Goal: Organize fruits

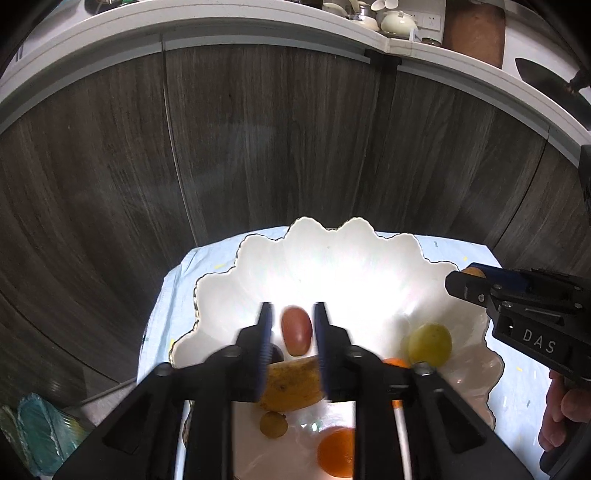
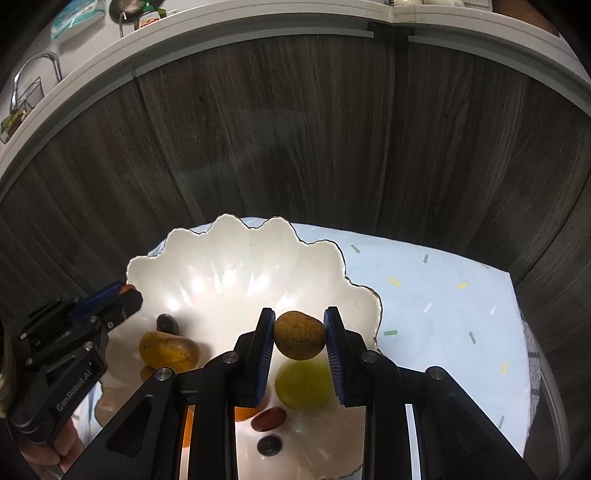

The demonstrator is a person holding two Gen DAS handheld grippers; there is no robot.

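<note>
over the white dish (image 2: 229, 266), right tool (image 2: 300, 334) grips a brown fruit (image 2: 300, 335).

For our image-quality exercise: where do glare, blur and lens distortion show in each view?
Left wrist view: glare washes out the white dish; the red fruit between the left gripper looks motion-blurred. Right wrist view: dish highlights, counter edge bowed by the fisheye.

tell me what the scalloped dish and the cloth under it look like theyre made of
Scalloped dish: probably glazed ceramic or porcelain, glossy white with a pearly sheen; it throws bright highlights and mirrors the fruit, and a thin dark or gilt line edges the rim.
Cloth: seems a matte woven or paper-like sheet, pale blue with small coloured dashes and no glare.
</note>
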